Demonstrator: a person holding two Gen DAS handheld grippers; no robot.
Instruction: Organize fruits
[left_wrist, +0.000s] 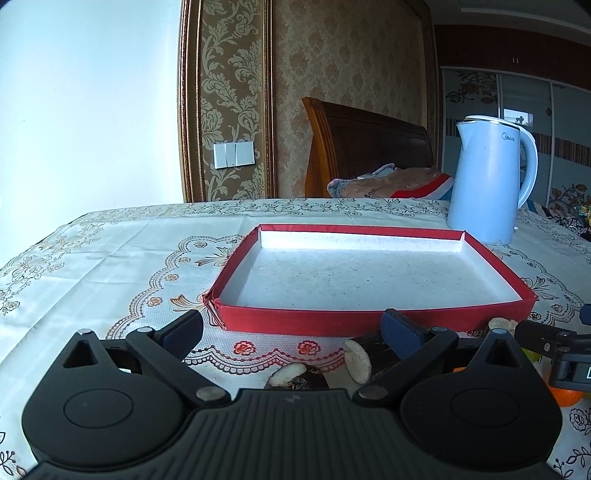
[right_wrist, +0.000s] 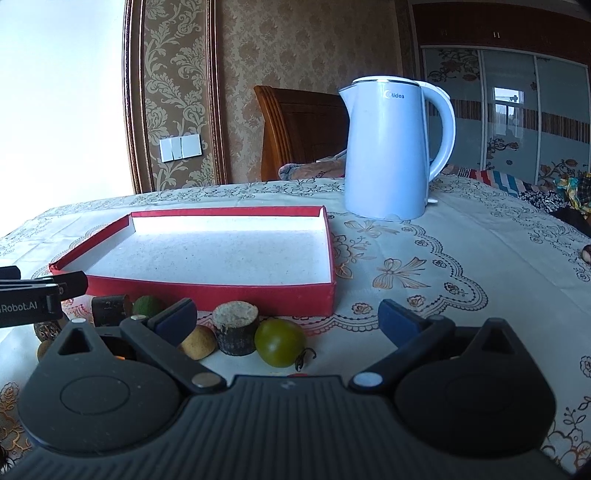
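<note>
Both of my tongs hang over the near edge of the desk (right_wrist: 461, 236) with nothing between their pads. The left tongs (left_wrist: 291, 328) stand wide apart, and so do the right tongs (right_wrist: 288, 321). Straight ahead of both sits the red tray (left_wrist: 369, 319), and I see nothing in it, only its pale speckled floor. So by my reading the sorting has not begun: no fruit has gone in yet.

The fruit lies in a loose cluster on my side of the tray, under and between the two tongs. Just ahead of the right tongs is a green tomato (right_wrist: 279, 341) with its stem lying beside it, and touching it on the left a short dark cut piece (right_wrist: 236, 332) with a pale top. Further left are a small tan fruit (right_wrist: 197, 341), a round green one (right_wrist: 147, 304) and another dark piece (right_wrist: 110, 308). Under the left tongs I make out pale slices (left_wrist: 358, 360) on dark chunks, and an orange fruit (left_wrist: 565, 397) off to their right.

A white kettle (right_wrist: 388, 155) stands beyond the tray, clear of any path I would take.

Everything remains to be lifted into the tray, one piece at a time.
</note>
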